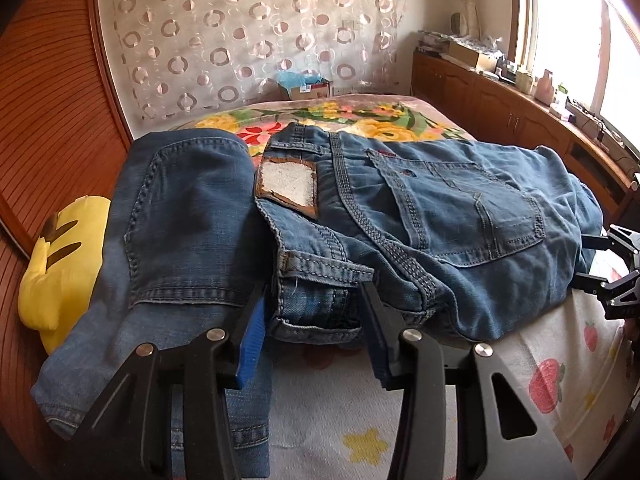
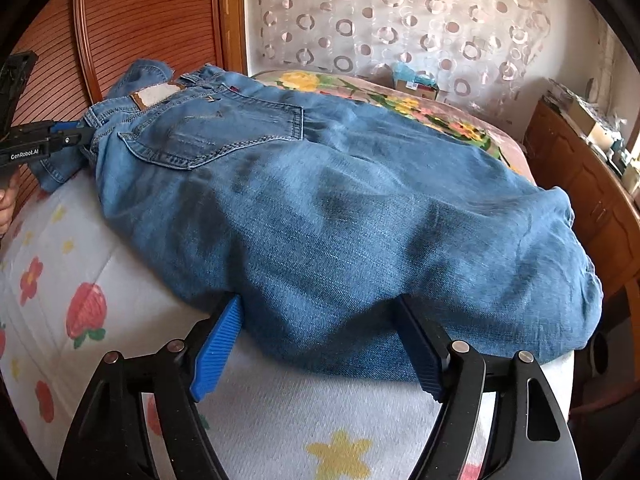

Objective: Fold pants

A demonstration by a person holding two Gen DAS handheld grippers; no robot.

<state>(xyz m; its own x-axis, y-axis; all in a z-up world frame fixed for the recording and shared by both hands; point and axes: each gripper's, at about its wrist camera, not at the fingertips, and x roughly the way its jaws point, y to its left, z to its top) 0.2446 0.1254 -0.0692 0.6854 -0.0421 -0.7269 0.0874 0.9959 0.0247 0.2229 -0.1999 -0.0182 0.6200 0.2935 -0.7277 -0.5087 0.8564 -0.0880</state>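
Note:
Blue jeans (image 1: 460, 208) lie folded across the bed, back pocket up, with a white leather-edged patch (image 1: 286, 186) at the waistband. My left gripper (image 1: 313, 288) is open, and the bunched waistband end sits between its blue pads (image 1: 252, 336); I see no firm pinch. From the right wrist, the same jeans (image 2: 340, 208) fill the middle. My right gripper (image 2: 318, 300) is open wide, its fingers (image 2: 218, 344) on either side of the near folded edge of the legs. The left gripper (image 2: 76, 136) shows at the waistband, the right gripper (image 1: 616, 276) at the far right edge.
A second, darker pair of jeans (image 1: 180, 208) lies left of the first, partly over a yellow plush toy (image 1: 60, 260). The bed has a white strawberry sheet (image 2: 280, 420) and a floral blanket (image 1: 320, 116). Ribbed wooden panels (image 1: 60, 100) stand left, a cluttered wooden cabinet (image 1: 500, 100) right.

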